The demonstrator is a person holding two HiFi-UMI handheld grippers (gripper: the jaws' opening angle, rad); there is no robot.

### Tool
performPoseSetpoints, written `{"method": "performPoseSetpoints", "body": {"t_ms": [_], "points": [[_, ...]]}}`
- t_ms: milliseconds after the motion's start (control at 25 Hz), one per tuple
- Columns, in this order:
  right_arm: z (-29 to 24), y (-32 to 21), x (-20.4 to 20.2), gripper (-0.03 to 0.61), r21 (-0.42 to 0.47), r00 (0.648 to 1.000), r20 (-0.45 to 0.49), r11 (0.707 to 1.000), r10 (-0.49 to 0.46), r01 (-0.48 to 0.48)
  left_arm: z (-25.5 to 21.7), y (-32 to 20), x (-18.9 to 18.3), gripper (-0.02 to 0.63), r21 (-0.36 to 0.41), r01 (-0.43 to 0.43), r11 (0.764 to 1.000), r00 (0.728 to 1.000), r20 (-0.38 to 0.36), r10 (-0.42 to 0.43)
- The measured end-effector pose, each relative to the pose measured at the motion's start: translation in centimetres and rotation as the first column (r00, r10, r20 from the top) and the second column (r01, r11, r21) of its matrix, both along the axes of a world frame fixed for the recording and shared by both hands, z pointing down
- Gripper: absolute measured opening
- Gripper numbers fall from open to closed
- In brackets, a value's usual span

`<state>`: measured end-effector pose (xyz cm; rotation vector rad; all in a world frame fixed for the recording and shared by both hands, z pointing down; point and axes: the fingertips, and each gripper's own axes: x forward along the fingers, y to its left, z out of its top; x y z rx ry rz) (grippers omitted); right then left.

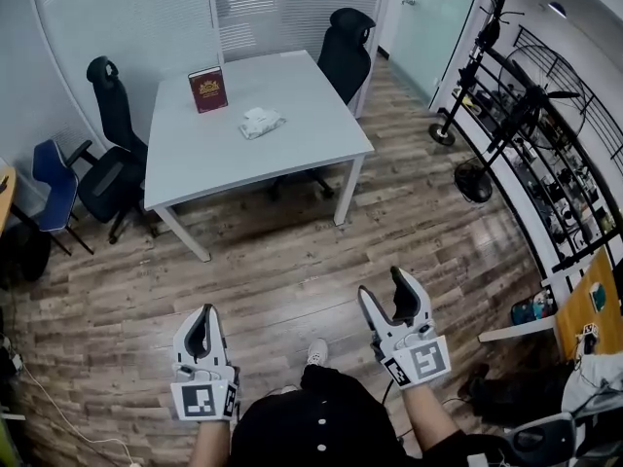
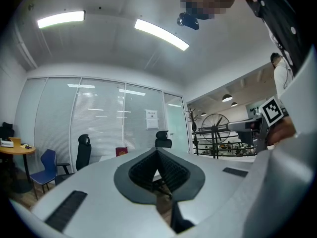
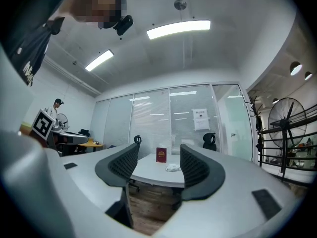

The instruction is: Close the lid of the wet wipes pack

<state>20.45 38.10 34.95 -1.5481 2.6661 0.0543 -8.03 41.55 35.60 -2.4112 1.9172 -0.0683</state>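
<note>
Left gripper (image 1: pixel 203 317): jaws pressed together, empty.
Right gripper (image 1: pixel 384 285): jaws spread, nothing between.
Wet wipes pack (image 1: pixel 261 122): on table (image 1: pixel 292 159), well apart from grippers.

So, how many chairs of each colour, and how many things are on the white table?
Black chairs: 2
Blue chair: 1
Red book: 1
Wet wipes pack: 1
Total: 5

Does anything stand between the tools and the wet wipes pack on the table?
Nothing visible does. Only bare wood floor lies between the left tool, the right tool and the table; the red book stands beyond the wet wipes pack.
</note>
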Motion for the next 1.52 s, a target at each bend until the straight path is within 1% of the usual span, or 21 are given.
{"method": "performPoseSetpoints", "body": {"t_ms": [280, 560, 720, 880, 1080, 1160, 1200, 1280, 1520], "points": [[-0.2, -3.6, -0.3, 0.282, 0.008, 1.000, 0.005, 1.000, -0.030, 0.030, -0.2, -2.9, 0.0, 0.006, 0.002, 0.027, 1.000, 1.000, 0.004, -0.027], [-0.5, -7.1, 0.8, 0.282, 0.026, 0.998, 0.021, 0.998, -0.057, 0.057, -0.4, -5.8, 1.4, 0.006, 0.021, 0.042, 0.999, 0.999, 0.005, -0.043], [-0.4, -9.1, 1.5, 0.282, 0.013, 0.997, 0.032, 0.997, -0.075, 0.074, -0.7, -7.2, 2.4, 0.006, 0.030, 0.057, 0.998, 0.998, 0.002, -0.057], [-0.4, -10.7, 1.8, 0.282, 0.015, 0.996, 0.019, 0.996, -0.085, 0.085, -0.9, -8.3, 2.9, 0.006, 0.034, 0.072, 0.997, 0.997, 0.002, -0.072], [-0.1, -12.1, 2.3, 0.282, 0.007, 0.995, 0.036, 0.996, -0.092, 0.092, -1.3, -9.4, 3.9, 0.006, 0.047, 0.066, 0.997, 0.998, 0.018, -0.067], [0.1, -12.3, 2.1, 0.280, 0.007, 0.994, 0.044, 0.995, -0.099, 0.099, -1.2, -9.6, 3.9, 0.006, 0.045, 0.069, 0.997, 0.997, 0.034, -0.070], [0.1, -12.4, 2.0, 0.268, 0.008, 0.993, 0.048, 0.995, -0.104, 0.104, -1.1, -9.7, 3.8, 0.006, 0.042, 0.072, 0.997, 0.997, 0.038, -0.074], [0.3, -12.8, 1.7, 0.259, 0.001, 0.993, 0.050, 0.994, -0.110, 0.110, -0.7, -10.1, 3.6, 0.006, 0.031, 0.077, 0.997, 0.996, 0.035, -0.078], [1.6, -14.4, 1.4, 0.261, -0.032, 0.995, 0.017, 0.995, -0.096, 0.097, 0.7, -12.0, 3.5, 0.006, 0.000, 0.059, 0.998, 0.997, 0.042, -0.059]]}}
